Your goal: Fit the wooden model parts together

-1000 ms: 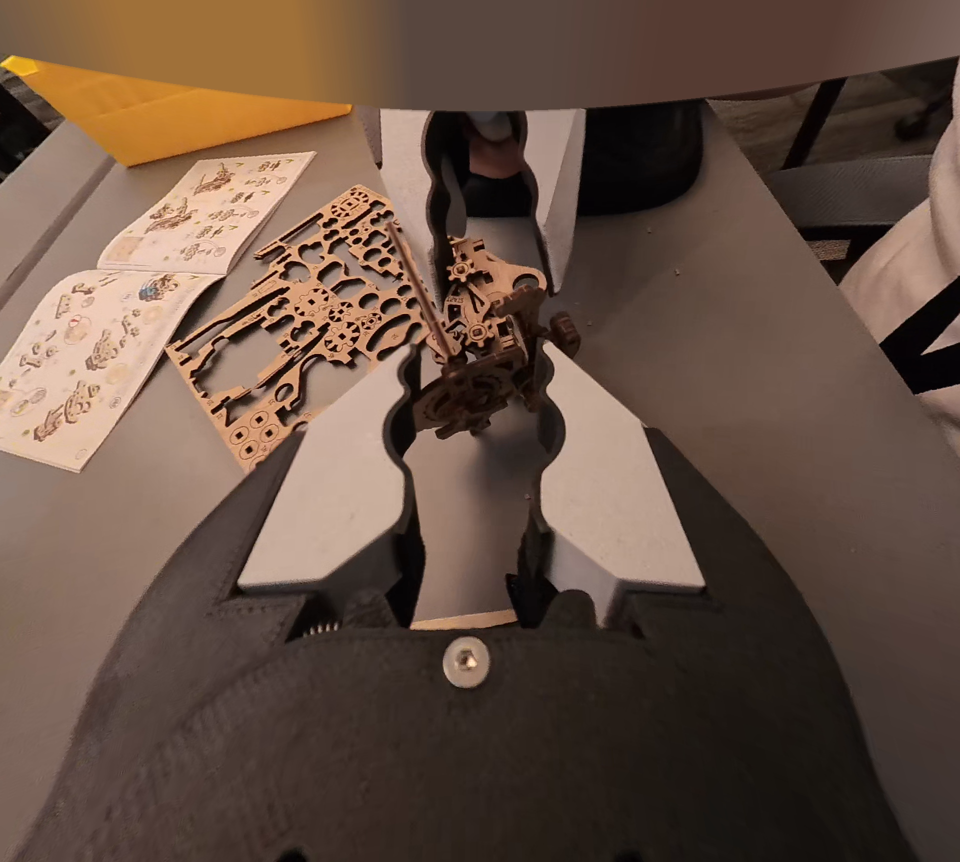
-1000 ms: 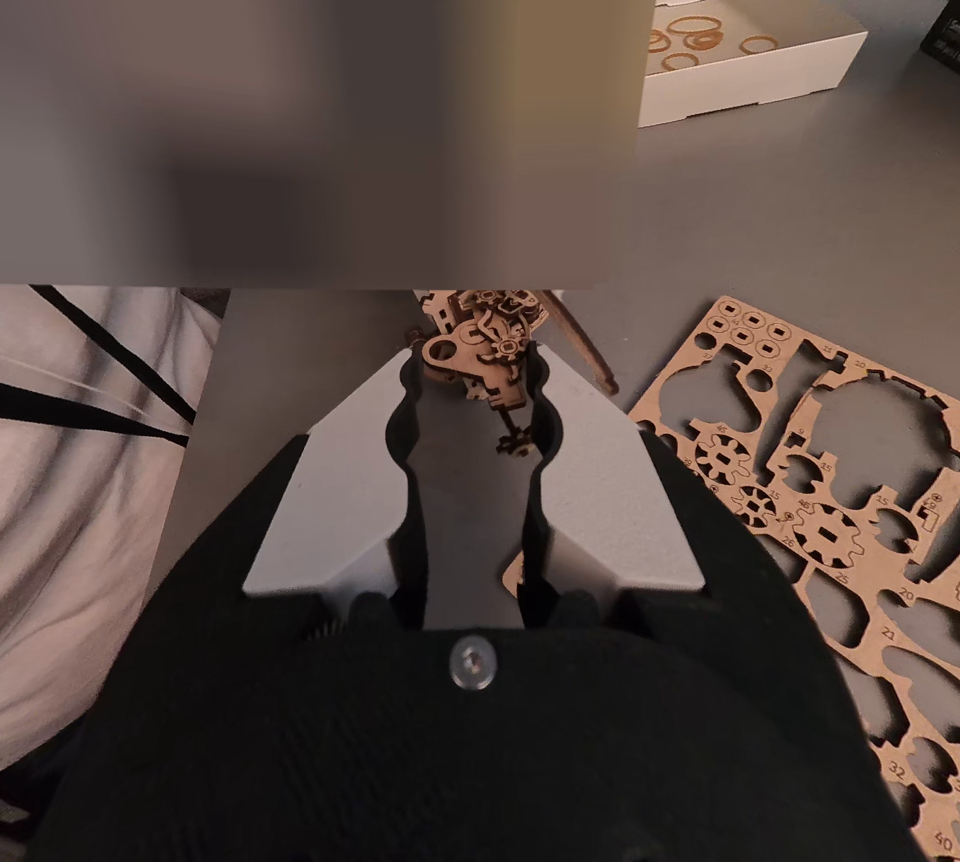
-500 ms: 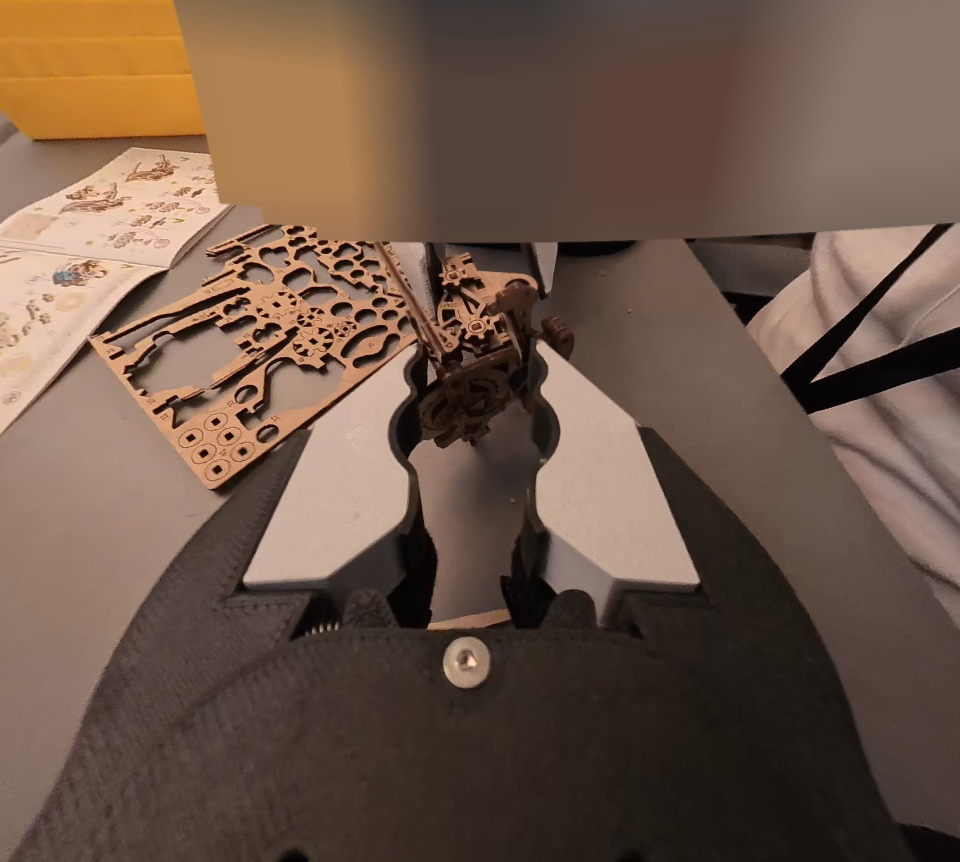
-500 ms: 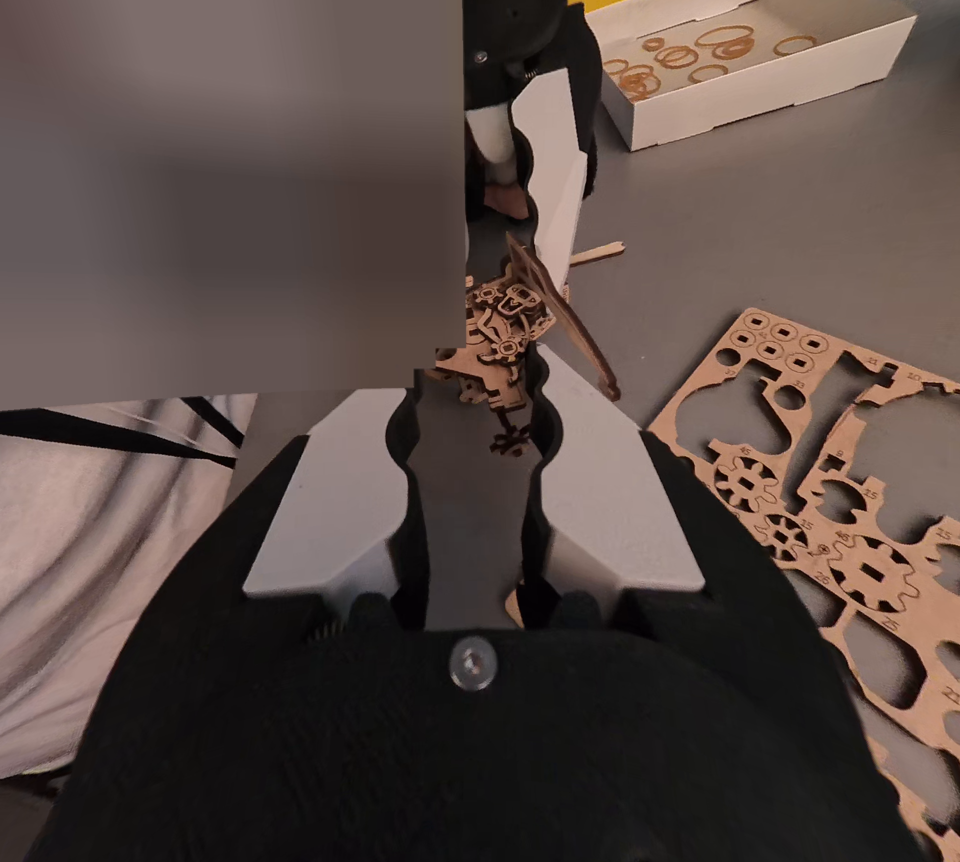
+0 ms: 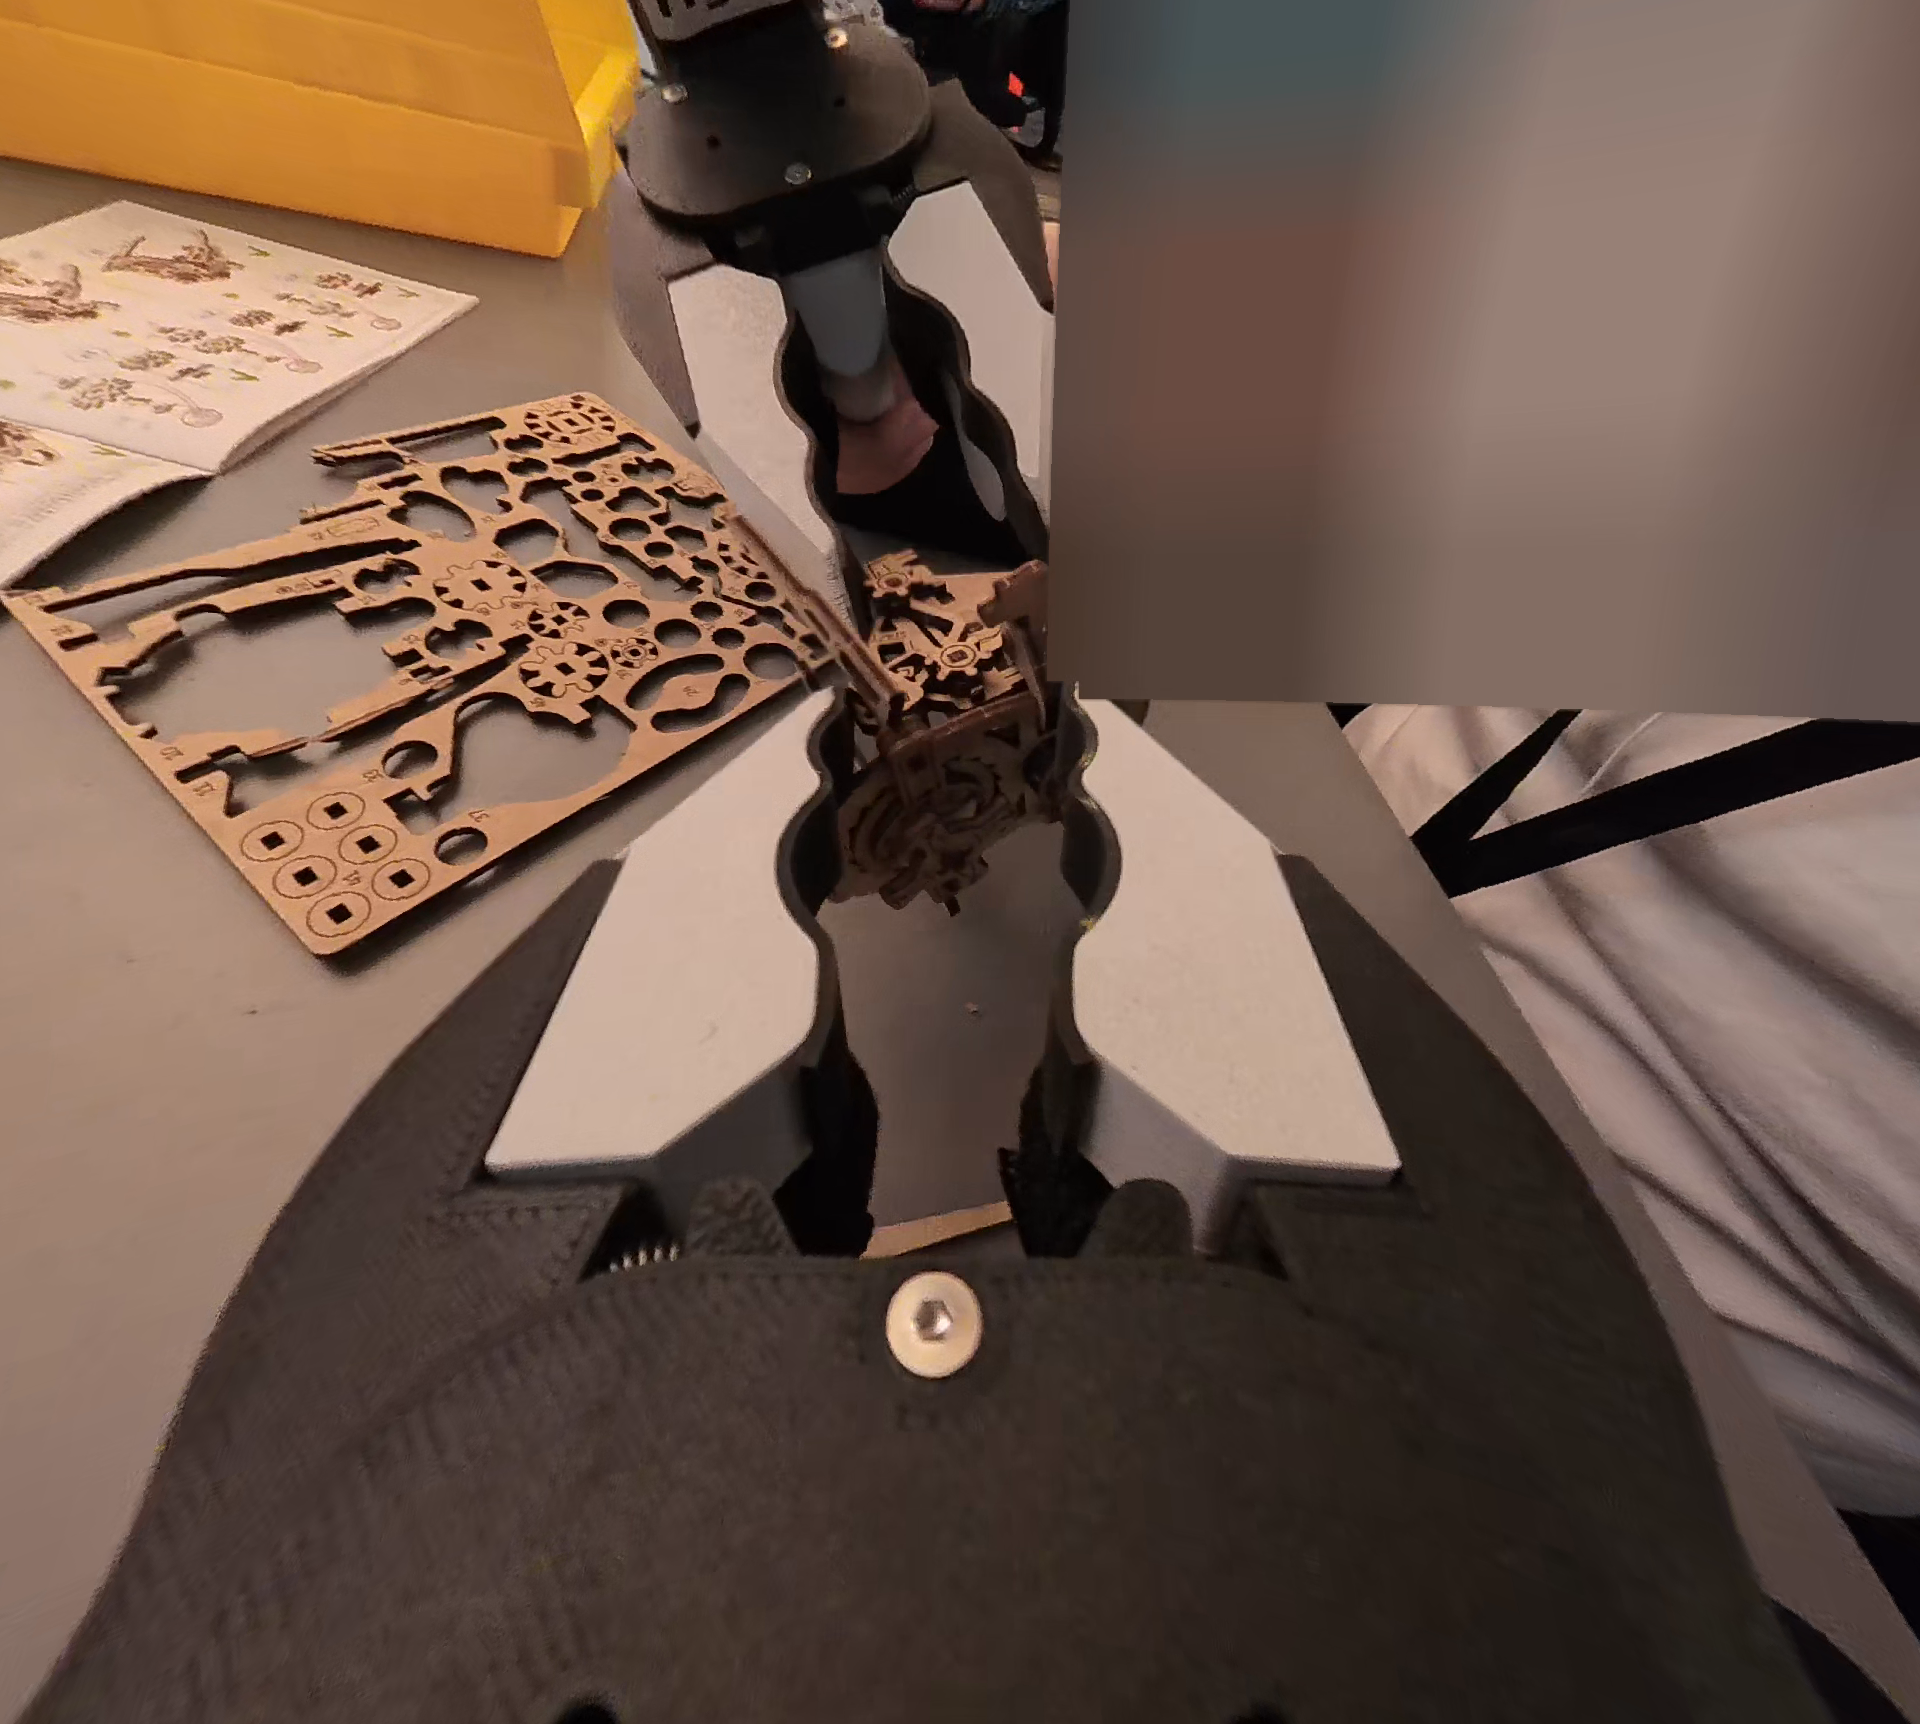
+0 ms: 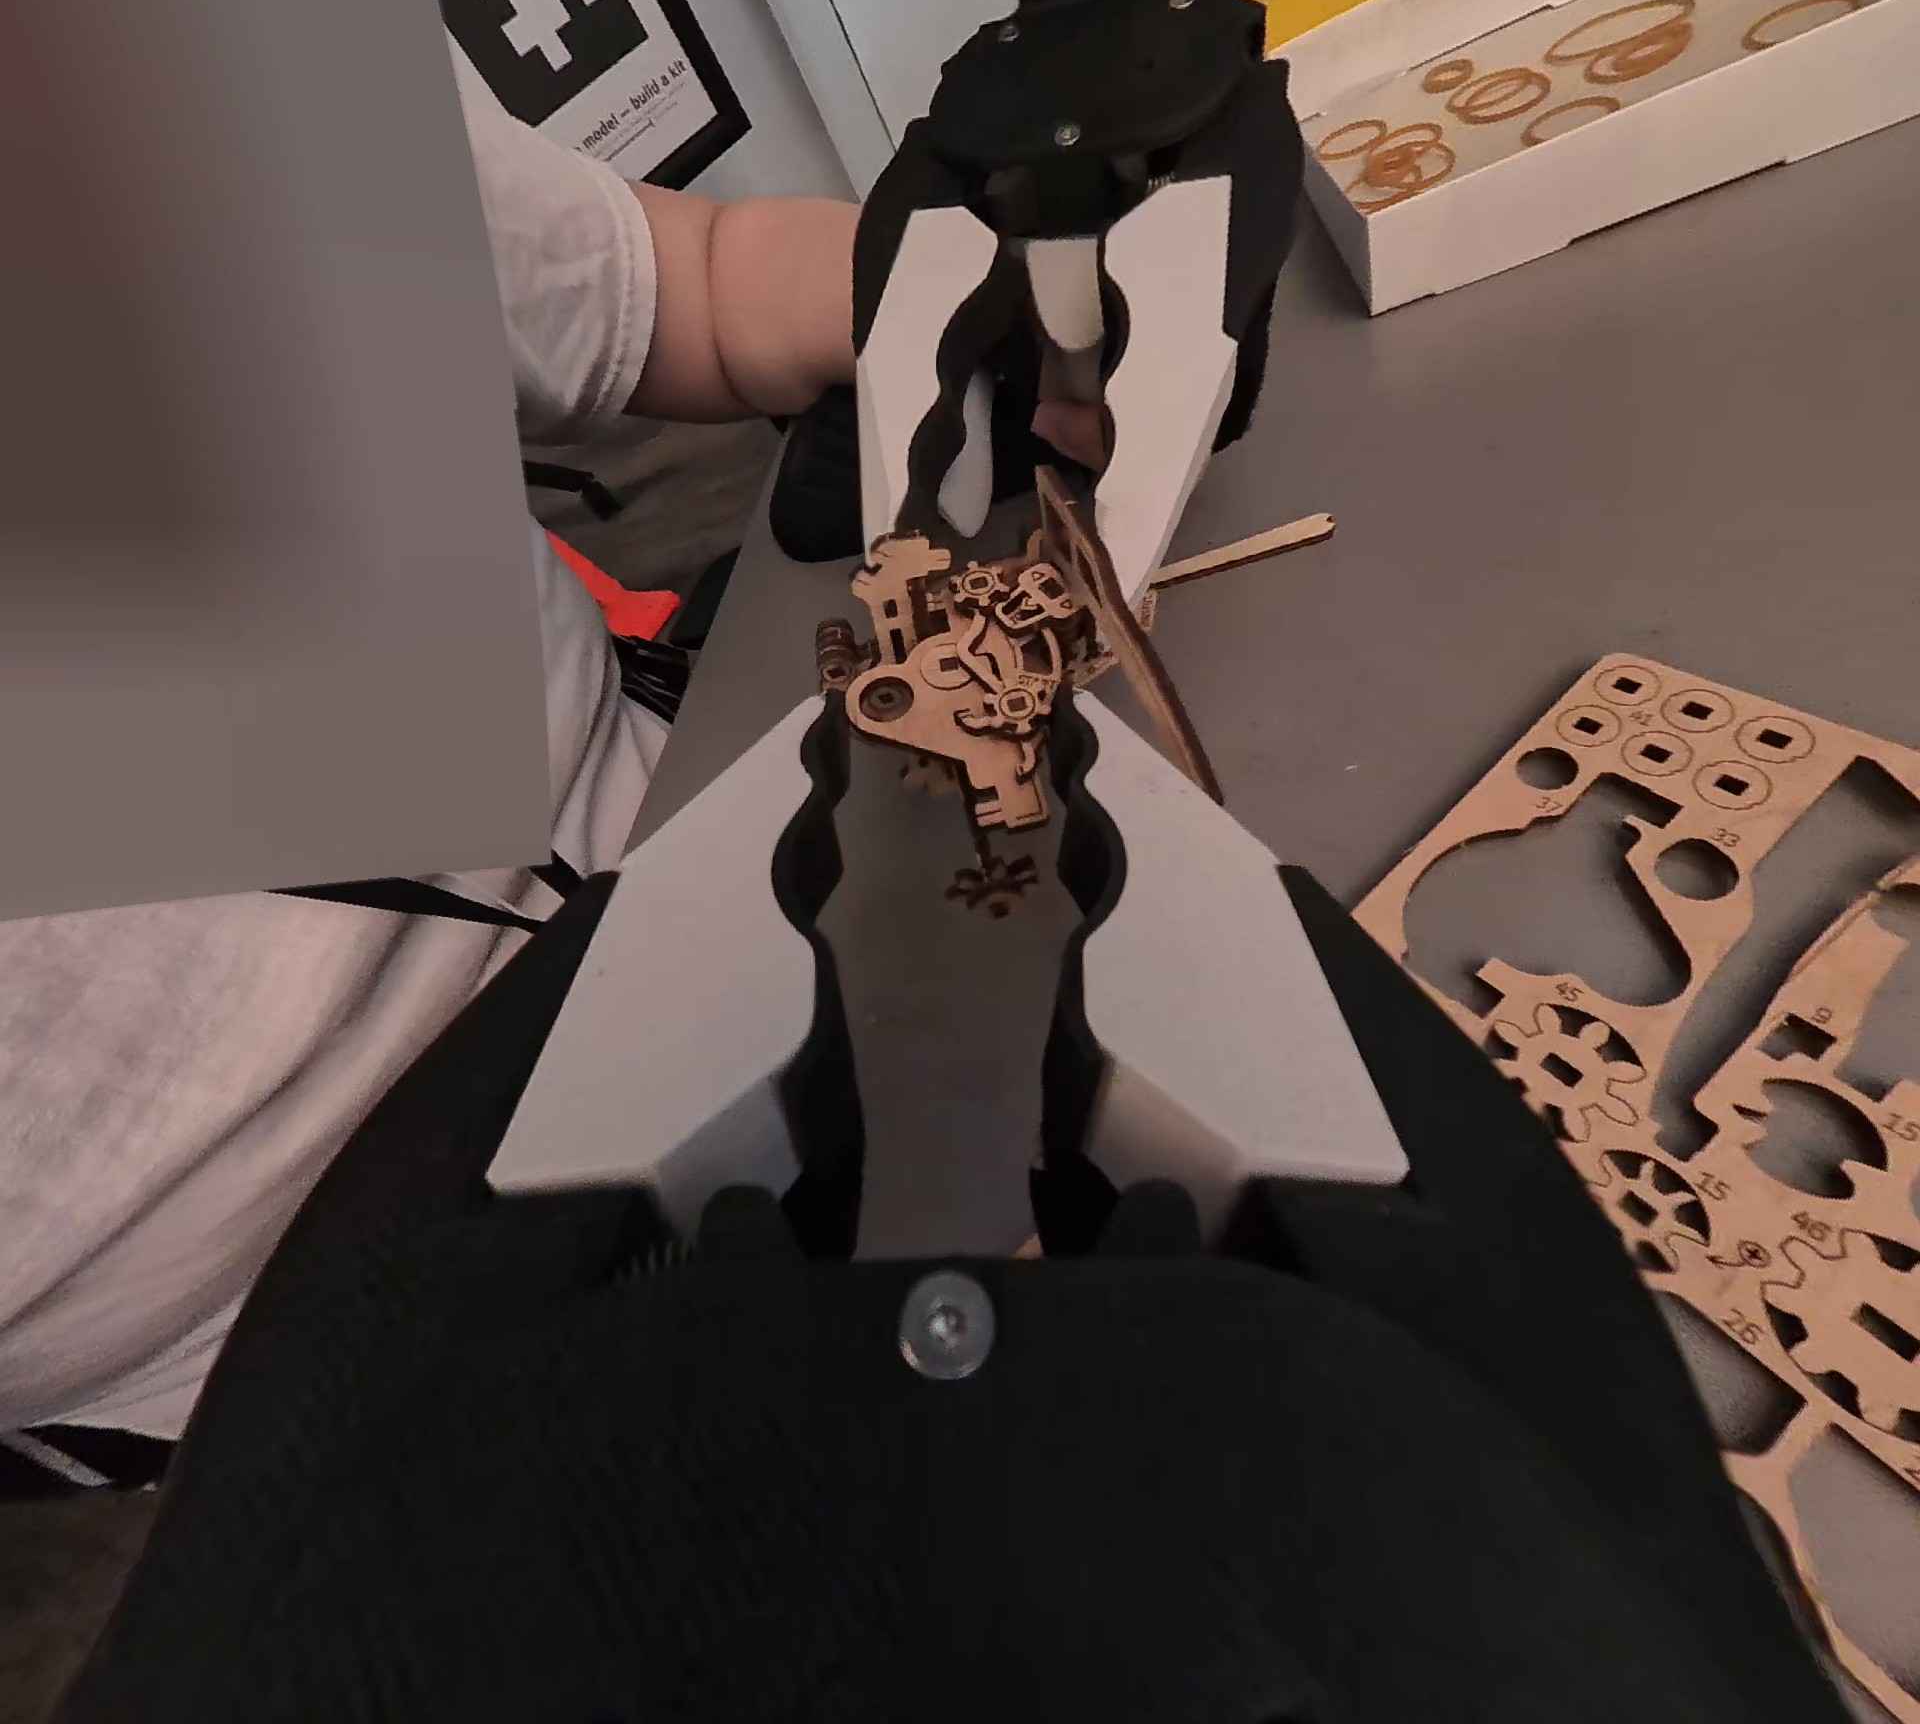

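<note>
Both tools pinch the little wooden model from opposite ends, up above the grey bench. The left tool grips its round gear end; the right tool grips the flat end. Push slowly and straight so thin pieces don't snap. The cut-out wooden sheet lies just beside the model, and the yellow bin sits well behind.

wooden model clamped between both grippers' fingers
</note>
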The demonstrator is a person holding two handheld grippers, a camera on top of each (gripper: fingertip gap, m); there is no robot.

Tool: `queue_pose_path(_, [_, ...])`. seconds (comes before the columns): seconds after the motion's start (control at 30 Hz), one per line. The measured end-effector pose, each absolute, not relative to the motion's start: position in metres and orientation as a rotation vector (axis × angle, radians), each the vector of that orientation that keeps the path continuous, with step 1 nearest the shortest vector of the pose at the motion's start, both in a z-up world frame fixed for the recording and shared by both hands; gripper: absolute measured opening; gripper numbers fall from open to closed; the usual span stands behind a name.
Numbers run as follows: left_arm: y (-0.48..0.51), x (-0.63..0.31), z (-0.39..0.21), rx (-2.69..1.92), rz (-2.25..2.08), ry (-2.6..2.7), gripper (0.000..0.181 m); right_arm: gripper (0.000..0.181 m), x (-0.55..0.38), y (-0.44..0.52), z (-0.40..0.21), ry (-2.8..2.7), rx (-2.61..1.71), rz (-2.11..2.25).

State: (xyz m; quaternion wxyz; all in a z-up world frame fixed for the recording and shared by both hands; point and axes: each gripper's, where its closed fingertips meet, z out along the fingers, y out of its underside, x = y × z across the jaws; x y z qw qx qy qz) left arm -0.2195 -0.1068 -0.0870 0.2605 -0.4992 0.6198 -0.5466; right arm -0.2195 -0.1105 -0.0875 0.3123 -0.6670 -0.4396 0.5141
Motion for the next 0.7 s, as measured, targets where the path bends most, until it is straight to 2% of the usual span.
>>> queue_pose_path(0.7, [-0.096,-0.22,-0.071,-1.5,-1.846,1.491,0.037,0.037,-0.222,-0.102,-0.071,-0.898,-1.77,1.66])
